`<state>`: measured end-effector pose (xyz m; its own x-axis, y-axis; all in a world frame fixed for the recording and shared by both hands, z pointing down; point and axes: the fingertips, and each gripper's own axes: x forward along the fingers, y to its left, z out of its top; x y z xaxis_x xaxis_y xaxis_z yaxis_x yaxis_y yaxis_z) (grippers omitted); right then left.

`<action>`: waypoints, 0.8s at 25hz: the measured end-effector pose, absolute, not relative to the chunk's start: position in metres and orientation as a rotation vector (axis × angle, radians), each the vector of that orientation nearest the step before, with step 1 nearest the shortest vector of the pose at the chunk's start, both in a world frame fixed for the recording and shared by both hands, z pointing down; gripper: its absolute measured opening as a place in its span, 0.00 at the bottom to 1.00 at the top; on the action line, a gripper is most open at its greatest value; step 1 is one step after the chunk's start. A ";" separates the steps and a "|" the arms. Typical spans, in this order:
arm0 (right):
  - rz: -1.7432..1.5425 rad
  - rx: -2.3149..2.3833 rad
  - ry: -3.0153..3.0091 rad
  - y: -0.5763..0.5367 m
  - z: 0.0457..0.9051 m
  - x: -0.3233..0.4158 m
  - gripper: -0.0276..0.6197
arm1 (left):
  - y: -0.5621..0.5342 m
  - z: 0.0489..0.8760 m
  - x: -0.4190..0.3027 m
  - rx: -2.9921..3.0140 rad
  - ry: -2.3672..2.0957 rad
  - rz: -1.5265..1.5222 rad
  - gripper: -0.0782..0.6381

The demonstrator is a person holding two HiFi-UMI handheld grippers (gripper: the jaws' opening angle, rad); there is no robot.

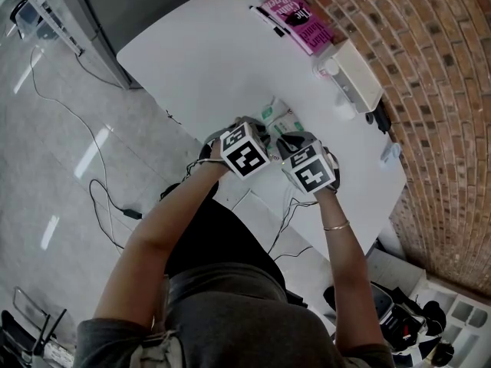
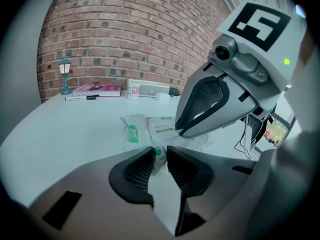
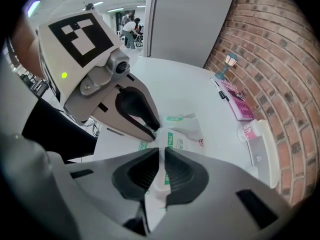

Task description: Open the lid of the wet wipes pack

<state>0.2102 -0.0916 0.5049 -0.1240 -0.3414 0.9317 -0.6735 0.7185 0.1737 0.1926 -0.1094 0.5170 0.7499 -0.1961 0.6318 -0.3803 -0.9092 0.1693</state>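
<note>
Both the left gripper [image 2: 159, 156] and the right gripper [image 3: 161, 154] are pinched shut on the soft, crinkly plastic wet wipes pack [image 3: 178, 140], laid flat.

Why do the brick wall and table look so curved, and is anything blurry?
Head view: the wide lens bows the brick wall and table. Left gripper view: dark rounded corners, near jaws soft. Right gripper view: same bending, wipes pack fairly sharp.

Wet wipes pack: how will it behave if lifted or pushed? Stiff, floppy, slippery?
Probably floppy: the wet wipes pack is soft film with a crinkled end seam, bunched at the left claw. It likely slides rather than rolls, since it lies flat on the smooth white table. The film may slip in a pinch.
</note>
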 end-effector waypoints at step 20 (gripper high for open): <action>0.438 0.789 -1.790 -0.096 0.503 0.214 0.10 | -0.109 0.518 0.193 2.667 -0.466 0.913 0.24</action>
<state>0.2144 -0.0956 0.5025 -0.2006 -0.3005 0.9325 -0.6974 0.7122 0.0795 0.1930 -0.1092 0.5179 0.7477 -0.2088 0.6303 -0.3879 -0.9078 0.1593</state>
